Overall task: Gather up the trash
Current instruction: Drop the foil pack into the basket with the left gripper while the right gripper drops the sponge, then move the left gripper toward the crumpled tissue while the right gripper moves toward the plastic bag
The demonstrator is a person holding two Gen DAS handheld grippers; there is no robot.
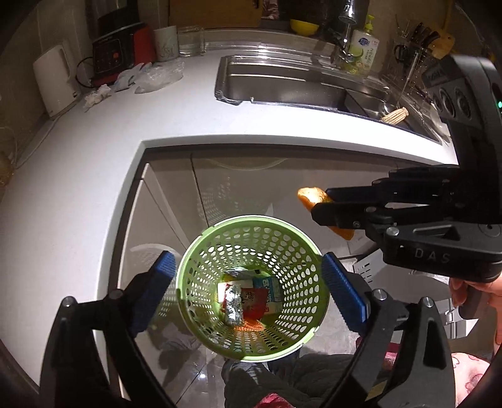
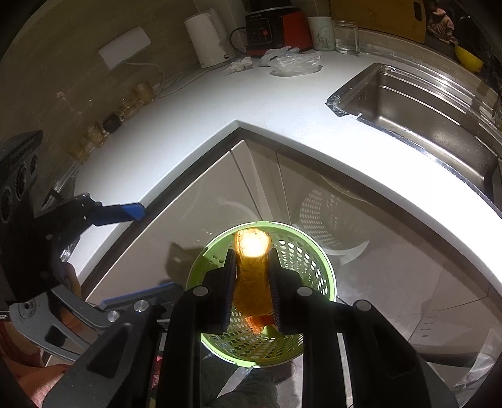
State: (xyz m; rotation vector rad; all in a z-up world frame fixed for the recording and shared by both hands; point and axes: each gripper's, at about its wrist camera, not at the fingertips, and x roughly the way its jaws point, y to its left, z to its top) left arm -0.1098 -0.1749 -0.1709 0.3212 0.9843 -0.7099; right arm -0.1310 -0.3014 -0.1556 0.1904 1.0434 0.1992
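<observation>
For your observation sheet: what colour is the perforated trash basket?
Light green basket, clearest in the left wrist view.

A: How many baskets?
B: One basket (image 1: 284, 241), green. In it I count one foil wad (image 1: 232, 306), one red packet (image 1: 255, 299) and one blue-and-white carton (image 1: 266, 287); anything under them I can't tell.

A: And peels?
B: One peel (image 2: 252, 273).

A: Grippers?
B: Two: left gripper (image 1: 248, 290) and right gripper (image 2: 252, 282), each with two fingers (image 1: 342, 290).

A: On the desk (image 1: 125, 125)?
B: One kettle (image 1: 55, 80), one red-and-black cooker (image 1: 120, 51), one mug (image 1: 166, 42), one glass jar (image 1: 190, 40), one soap bottle (image 1: 364, 51), one yellow bowl (image 1: 303, 26). One sink (image 1: 282, 84), one corn cob (image 1: 394, 115) in it.
</observation>
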